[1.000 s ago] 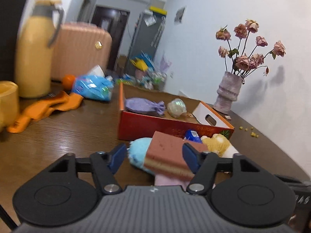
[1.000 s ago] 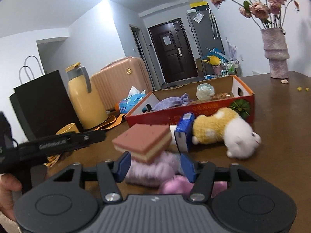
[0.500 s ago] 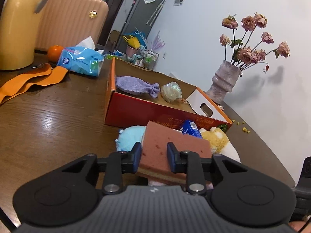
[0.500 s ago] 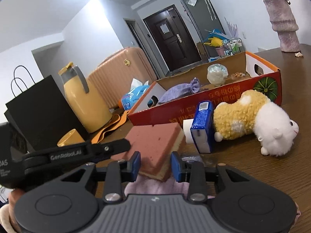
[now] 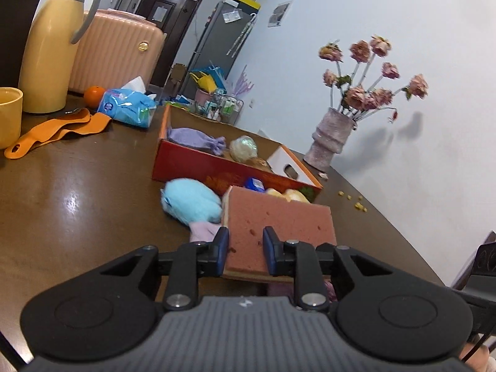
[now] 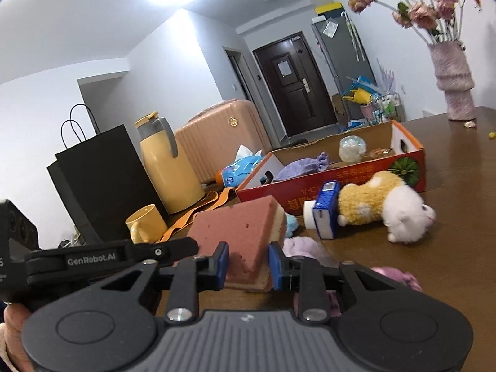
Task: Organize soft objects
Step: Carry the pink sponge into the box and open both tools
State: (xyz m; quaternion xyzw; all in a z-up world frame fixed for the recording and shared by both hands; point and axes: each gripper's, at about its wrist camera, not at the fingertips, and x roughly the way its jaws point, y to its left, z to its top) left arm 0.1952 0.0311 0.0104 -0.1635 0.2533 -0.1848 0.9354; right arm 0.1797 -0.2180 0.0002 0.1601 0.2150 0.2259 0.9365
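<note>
A pink sponge with a yellow underside (image 5: 279, 223) (image 6: 241, 232) hangs just above the brown table, gripped from two sides. My left gripper (image 5: 245, 238) and my right gripper (image 6: 248, 254) each have their blue pads pressed into it, jaws still closing. The left gripper's black arm (image 6: 124, 255) shows at the left of the right wrist view. Beyond the sponge stands a red cardboard box (image 5: 198, 161) (image 6: 341, 183) holding a lilac pouch (image 5: 192, 138). A light-blue plush (image 5: 189, 201) and a yellow-and-white plush (image 6: 381, 207) lie in front of the box.
A blue-and-white pack (image 6: 325, 214) and lilac soft pieces (image 6: 303, 248) lie near the sponge. Yellow thermos (image 5: 49, 46), yellow mug (image 5: 9, 114), orange strap (image 5: 62, 130) and tissue pack (image 5: 127, 108) are to the left. A flower vase (image 5: 331, 142) stands far right, a black bag (image 6: 99, 179) far left.
Both grippers went from open around the sponge to closed on it. The sponge has come up off the pile of soft pieces, and both views have shifted with it.
</note>
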